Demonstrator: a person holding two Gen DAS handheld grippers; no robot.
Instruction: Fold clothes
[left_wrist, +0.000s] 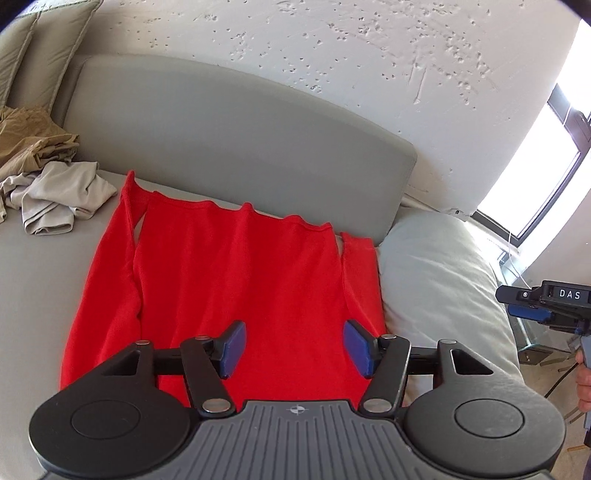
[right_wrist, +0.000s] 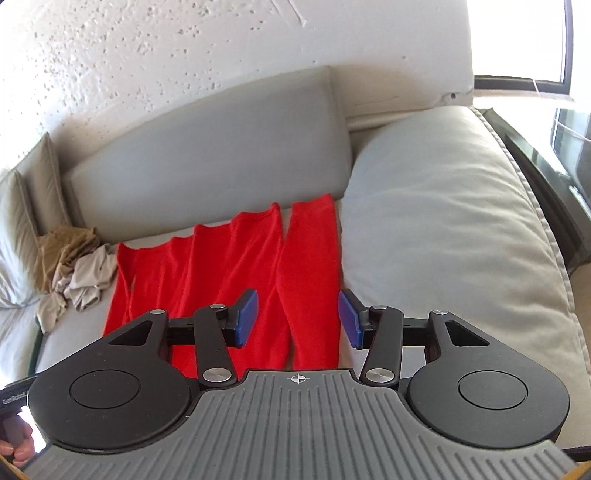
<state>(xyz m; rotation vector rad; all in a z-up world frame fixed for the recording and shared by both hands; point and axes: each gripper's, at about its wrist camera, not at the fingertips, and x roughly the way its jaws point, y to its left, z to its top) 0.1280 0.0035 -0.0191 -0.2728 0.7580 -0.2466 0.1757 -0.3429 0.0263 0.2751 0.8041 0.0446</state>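
We find the red garment (left_wrist: 236, 288) spread flat on the grey sofa seat (left_wrist: 33, 295), both sleeves lying alongside the body, hem toward the backrest. The left claw (left_wrist: 294, 349) and right claw (right_wrist: 297, 319) each hang above it, jaws partly apart and empty. We judge the cloth light, limp and prone to wrinkling; hold is best taken at a sleeve edge or shoulder corner.
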